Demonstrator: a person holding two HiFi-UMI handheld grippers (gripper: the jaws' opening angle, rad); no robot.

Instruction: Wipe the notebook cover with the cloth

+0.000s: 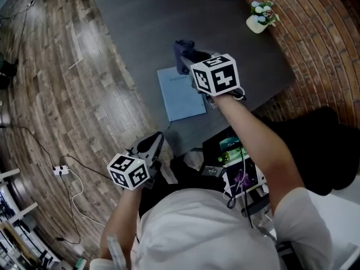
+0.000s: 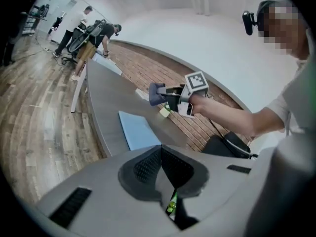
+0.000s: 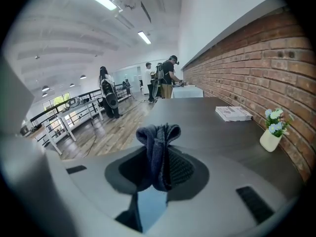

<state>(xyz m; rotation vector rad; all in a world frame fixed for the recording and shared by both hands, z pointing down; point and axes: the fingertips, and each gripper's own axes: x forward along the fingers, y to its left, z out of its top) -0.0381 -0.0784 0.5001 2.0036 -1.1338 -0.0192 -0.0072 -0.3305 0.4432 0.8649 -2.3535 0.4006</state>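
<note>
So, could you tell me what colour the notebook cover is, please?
The notebook cover is plain light blue, clearest in the head view.

We list: notebook (image 1: 181, 97) pale blue; cloth (image 1: 183, 54), at its 12 o'clock, dark navy; table (image 1: 140, 27) charcoal grey; brick wall (image 1: 320, 32) red-brown; vase (image 1: 256, 25) cream.

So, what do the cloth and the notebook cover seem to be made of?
The cloth looks like soft woven or knit fabric, dark blue-grey: it bunches in limp folds in the right gripper. The notebook cover seems smooth matte card or plastic, pale blue; which, I cannot tell.
</note>
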